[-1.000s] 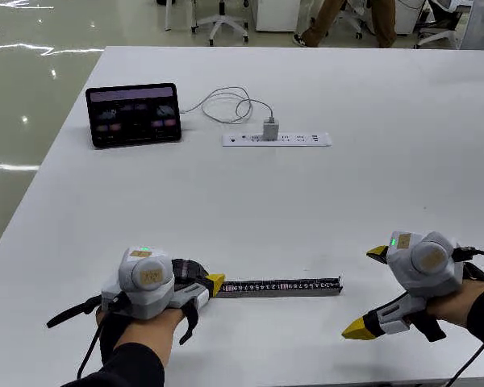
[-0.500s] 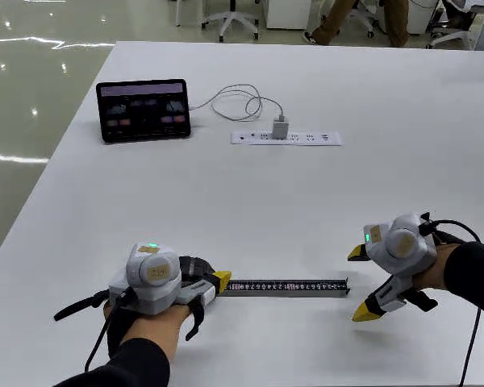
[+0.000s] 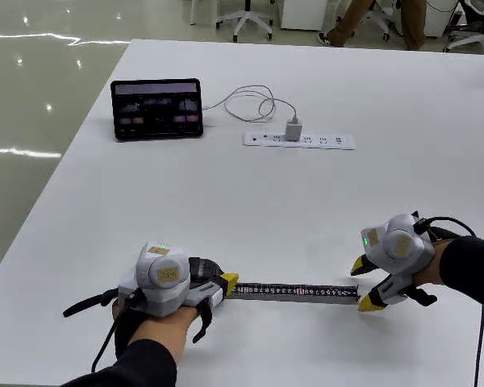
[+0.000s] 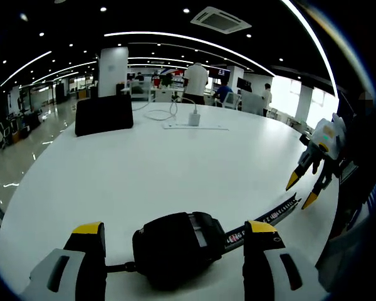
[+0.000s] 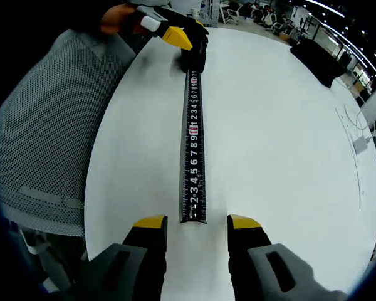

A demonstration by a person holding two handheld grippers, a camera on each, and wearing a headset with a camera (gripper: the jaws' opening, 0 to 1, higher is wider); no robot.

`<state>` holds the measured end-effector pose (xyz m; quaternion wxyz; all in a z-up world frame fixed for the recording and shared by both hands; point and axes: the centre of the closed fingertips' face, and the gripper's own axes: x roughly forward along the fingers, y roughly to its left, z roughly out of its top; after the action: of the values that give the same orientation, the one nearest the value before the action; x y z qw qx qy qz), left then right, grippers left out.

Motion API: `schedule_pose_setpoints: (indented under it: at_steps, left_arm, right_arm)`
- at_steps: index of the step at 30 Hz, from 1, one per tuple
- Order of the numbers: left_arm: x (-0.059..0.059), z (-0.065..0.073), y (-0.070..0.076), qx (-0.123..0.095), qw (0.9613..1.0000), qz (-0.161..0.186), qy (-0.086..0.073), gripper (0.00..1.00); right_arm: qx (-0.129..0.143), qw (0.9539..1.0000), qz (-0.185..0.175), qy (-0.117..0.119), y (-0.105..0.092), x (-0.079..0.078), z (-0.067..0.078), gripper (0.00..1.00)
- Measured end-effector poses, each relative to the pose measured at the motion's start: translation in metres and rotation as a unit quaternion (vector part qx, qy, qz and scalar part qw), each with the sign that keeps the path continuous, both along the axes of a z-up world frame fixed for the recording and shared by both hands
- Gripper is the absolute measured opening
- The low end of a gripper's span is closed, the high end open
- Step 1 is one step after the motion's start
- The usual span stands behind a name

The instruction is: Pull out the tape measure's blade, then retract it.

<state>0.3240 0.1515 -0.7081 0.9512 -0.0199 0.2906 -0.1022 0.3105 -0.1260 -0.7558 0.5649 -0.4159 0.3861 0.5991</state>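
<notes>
A black tape measure case (image 3: 203, 270) lies on the white table (image 3: 306, 210), with its blade (image 3: 294, 291) pulled out to the right and lying flat. My left gripper (image 3: 214, 275) stands around the case (image 4: 175, 248), and a gap shows on each side between jaw and case. My right gripper (image 3: 363, 285) is open at the blade's free end. The blade tip (image 5: 193, 216) lies between its yellow fingertips without touching them. In the left gripper view the right gripper (image 4: 301, 194) hovers at the end of the blade (image 4: 269, 216).
A dark tablet (image 3: 156, 108) stands at the back left. A white power strip (image 3: 300, 140) with a charger (image 3: 293, 129) and a looped cable (image 3: 246, 101) lies behind the middle. The table's left edge (image 3: 56, 193) drops to a shiny floor.
My right gripper has moved left and down to the blade's free end, which now lies between its jaws. The left gripper and the case have stayed put, and the head camera has shifted.
</notes>
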Motion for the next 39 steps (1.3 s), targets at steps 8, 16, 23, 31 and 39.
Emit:
schedule_pose_setpoints:
  at_steps: [8,16,23,31,39]
  left_arm:
    - [-0.001,-0.001,-0.001,0.001,1.0000,-0.003,0.002,0.87]
    - [-0.001,-0.002,0.000,0.000,1.0000,-0.001,0.003,0.87]
    - [0.000,-0.002,0.001,0.003,1.0000,0.000,0.002,0.87]
    - [0.000,-0.005,0.004,-0.009,0.9998,0.011,0.015,0.81]
    - [0.000,-0.008,-0.008,-0.016,0.9998,-0.003,0.011,0.72]
  right_arm:
    - [0.004,1.0000,0.002,-0.004,0.003,0.001,-0.002,0.20]
    - [0.002,1.0000,-0.004,0.006,0.003,-0.003,-0.004,0.12]
    - [0.006,0.9998,-0.016,0.005,0.002,-0.002,-0.005,0.12]
    - [-0.005,0.9996,-0.029,0.003,0.003,-0.003,-0.005,0.11]
    - [-0.062,0.9977,-0.027,-0.011,0.004,-0.003,-0.008,0.11]
